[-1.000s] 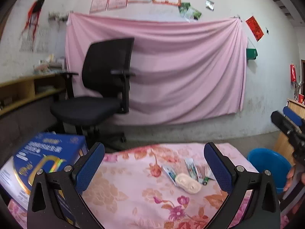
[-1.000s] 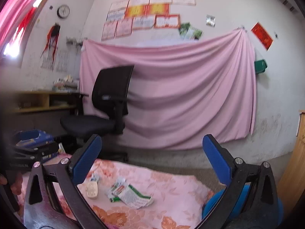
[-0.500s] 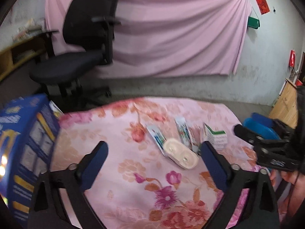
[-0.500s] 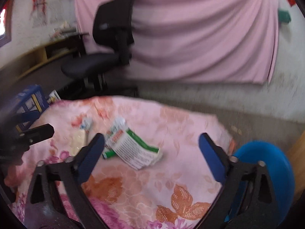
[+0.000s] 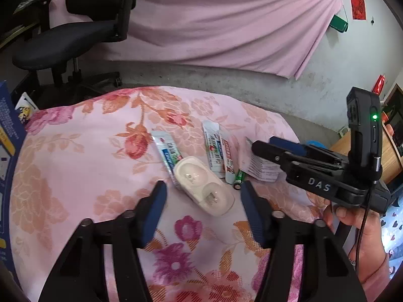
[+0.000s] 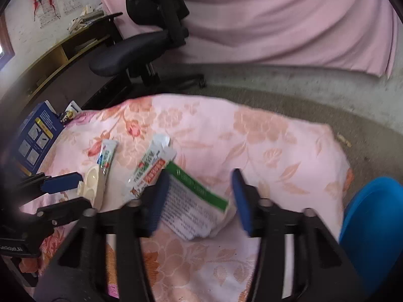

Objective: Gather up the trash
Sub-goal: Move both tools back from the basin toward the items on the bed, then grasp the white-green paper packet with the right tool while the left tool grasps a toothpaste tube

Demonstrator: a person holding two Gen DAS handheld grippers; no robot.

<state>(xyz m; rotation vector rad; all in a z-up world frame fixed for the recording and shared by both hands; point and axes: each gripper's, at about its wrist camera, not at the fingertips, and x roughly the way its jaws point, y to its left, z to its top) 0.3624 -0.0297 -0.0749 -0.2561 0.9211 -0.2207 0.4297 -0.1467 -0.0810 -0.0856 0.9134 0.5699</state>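
Cream plastic case point(image 5: 204, 185), three flattened tubes point(image 5: 213, 148), green battery point(image 5: 239, 179), green-white carton point(image 6: 194, 205) clustered on floral cloth.

Glossy plastic case point(image 5: 204, 186) on woven floral cloth point(image 5: 83, 176)

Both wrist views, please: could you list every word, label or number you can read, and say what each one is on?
"DAS": right gripper, on its black body.
Letters ending "RobotAI": left gripper, on its body; the start is blurred.
Toothpaste tubes, green-and-white box, blue box: all carry print, too small or blurred to read.
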